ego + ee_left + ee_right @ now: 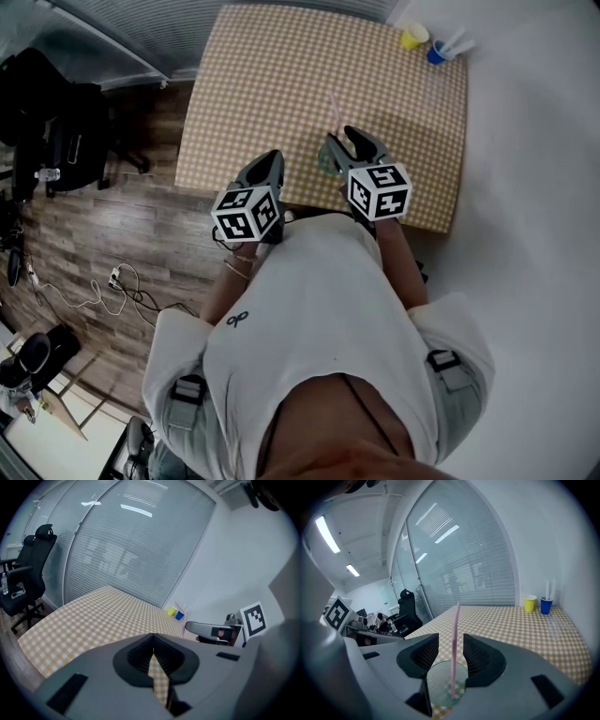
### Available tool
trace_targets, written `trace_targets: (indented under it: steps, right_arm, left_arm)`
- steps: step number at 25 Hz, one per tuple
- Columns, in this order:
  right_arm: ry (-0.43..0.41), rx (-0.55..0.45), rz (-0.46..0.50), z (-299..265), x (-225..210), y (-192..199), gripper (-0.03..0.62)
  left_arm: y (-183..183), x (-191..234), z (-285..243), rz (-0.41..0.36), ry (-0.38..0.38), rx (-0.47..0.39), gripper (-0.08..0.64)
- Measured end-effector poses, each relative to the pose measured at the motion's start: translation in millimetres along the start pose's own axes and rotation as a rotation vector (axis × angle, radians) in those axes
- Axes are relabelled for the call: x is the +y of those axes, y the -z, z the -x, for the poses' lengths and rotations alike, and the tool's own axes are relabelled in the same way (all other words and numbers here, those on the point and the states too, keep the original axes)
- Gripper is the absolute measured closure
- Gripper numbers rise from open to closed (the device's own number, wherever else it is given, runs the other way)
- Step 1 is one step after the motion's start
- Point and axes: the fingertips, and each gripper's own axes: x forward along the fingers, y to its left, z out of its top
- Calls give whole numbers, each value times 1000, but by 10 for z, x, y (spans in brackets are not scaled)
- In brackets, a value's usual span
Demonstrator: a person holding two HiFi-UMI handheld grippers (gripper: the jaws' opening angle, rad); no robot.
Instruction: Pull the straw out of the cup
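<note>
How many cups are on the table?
3: a clear cup between the jaws of the right hand-held gripper, a yellow cup and a blue cup at the far corner of the table. Others may be hidden.

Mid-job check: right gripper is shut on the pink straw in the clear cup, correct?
Not quite. The right gripper is open, not shut: its jaws stand apart on either side of the pink straw, with a gap on both sides, as the right gripper view shows. The straw does stand in the clear cup.
</note>
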Motion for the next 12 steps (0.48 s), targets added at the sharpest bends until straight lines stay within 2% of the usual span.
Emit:
trace_targets:
  steps: [5,9,12]
  right_arm:
    - [-8,15,8,-87,-35,4,430]
    - [-14,28,22,-137,-63,4,476]
    - [-17,33,28,-155,-72,1,483]
  left_arm:
    - [15,63,37,34,-25,-13,552]
    - [17,67,42,67,-22,-32,552]
    - [0,71,54,73,-25,-39,552]
